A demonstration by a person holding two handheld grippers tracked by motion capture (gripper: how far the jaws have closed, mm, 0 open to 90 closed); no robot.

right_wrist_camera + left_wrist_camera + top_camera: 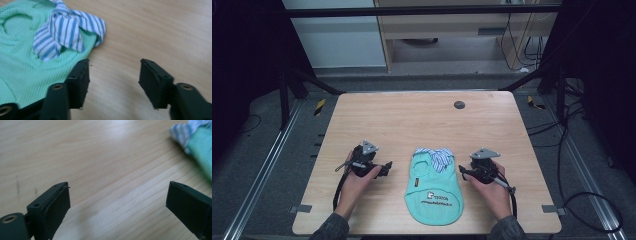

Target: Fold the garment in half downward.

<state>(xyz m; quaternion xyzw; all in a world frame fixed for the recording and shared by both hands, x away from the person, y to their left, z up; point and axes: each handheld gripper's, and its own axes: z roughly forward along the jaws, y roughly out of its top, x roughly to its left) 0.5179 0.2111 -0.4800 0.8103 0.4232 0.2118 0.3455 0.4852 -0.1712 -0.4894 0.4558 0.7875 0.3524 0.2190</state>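
Green garment [434,187] flat on table [412,120] | grommet [459,104] far off | grippers flank it

1. The high view shows the tabletop [412,120] evenly lit from above, with dark surroundings.
2. Soft glare streaks the wood in the left gripper view.
3. In both gripper views the garment [22,67] is blurred, softest at the edges.
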